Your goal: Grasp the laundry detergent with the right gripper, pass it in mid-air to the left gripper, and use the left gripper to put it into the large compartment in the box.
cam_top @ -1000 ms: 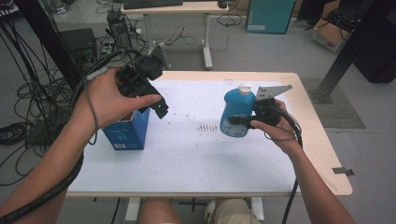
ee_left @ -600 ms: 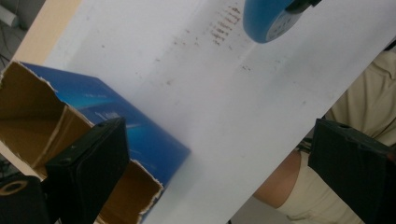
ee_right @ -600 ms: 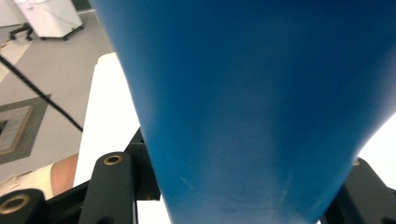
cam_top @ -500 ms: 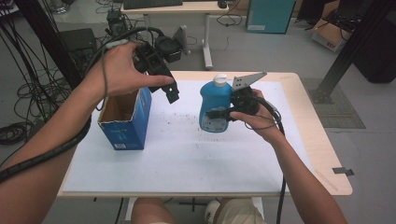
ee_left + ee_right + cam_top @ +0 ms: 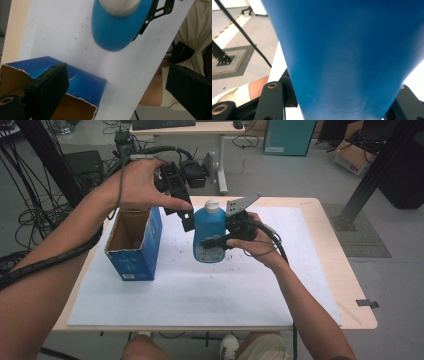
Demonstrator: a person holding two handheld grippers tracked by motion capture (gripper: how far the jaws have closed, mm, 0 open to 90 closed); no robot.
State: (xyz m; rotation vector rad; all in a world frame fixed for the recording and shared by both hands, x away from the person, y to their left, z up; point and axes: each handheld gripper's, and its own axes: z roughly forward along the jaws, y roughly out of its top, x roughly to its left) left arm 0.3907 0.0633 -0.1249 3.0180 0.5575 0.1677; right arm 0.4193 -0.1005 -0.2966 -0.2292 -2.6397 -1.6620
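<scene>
A blue bottle [image 5: 207,227] with a white cap [image 5: 212,206] is held upright just above the white sheet, with my right gripper [image 5: 212,241] shut on its lower body. In the right gripper view the bottle's blue wall [image 5: 347,50] is squeezed between the two jaws of that gripper [image 5: 337,107]. My left gripper [image 5: 182,215] hangs open beside the bottle's shoulder, between bottle and box. In the left gripper view its own jaws [image 5: 117,92] stand wide apart, holding nothing, and the bottle [image 5: 117,30] shows from above. An open-topped blue cardboard box [image 5: 134,242] stands at the left, also seen as the box [image 5: 80,82].
A white sheet [image 5: 200,290] covers most of the light wooden table [image 5: 345,270]. Cables trail from both grippers. Behind the table are a desk [image 5: 190,130], floor cables at the left and a dark post [image 5: 370,175] at the right.
The right gripper has carried the bottle leftward toward the box. The left gripper has moved away from the box, up and to the right, and now sits next to the bottle's top.
</scene>
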